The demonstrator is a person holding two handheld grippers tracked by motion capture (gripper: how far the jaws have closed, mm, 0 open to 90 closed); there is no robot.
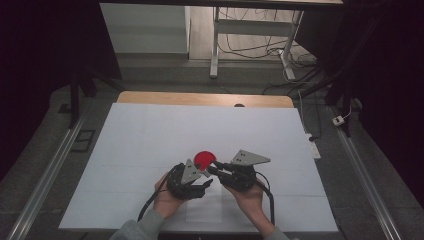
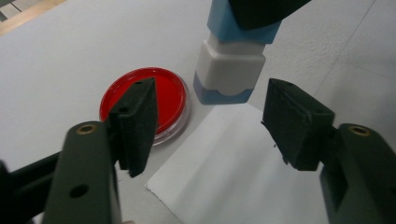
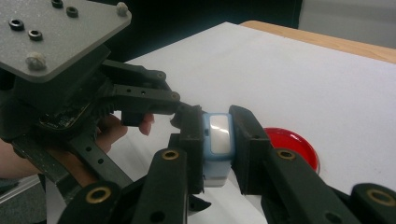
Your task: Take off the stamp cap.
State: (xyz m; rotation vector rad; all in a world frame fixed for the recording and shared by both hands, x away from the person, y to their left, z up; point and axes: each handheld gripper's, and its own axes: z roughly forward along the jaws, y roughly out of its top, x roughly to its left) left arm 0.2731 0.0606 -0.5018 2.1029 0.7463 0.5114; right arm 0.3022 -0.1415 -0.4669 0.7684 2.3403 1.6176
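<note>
White sheeting covered your table (image 1: 150, 140), matte and smooth, with a strip of pale wood bare along the far edge; beyond it lay grey floor, the legs of a metal desk (image 1: 215, 55) and loose cables (image 1: 260, 47), with dark walls at both sides. A thin sheet of paper (image 2: 243, 168) lay flat near you, one edge finely serrated. Your right gripper (image 3: 217, 144) clamped a small blocky stamp (image 3: 218, 140), blue and white plastic with rounded corners, its jaws pressed against both sides and its base down at the paper's far corner. Just beside it sat a round, shallow dish (image 2: 159, 100), clear-rimmed and glossy red inside. Your left gripper (image 2: 210, 126) hung above the paper with its dull black jaws wide apart, holding nothing.
</note>
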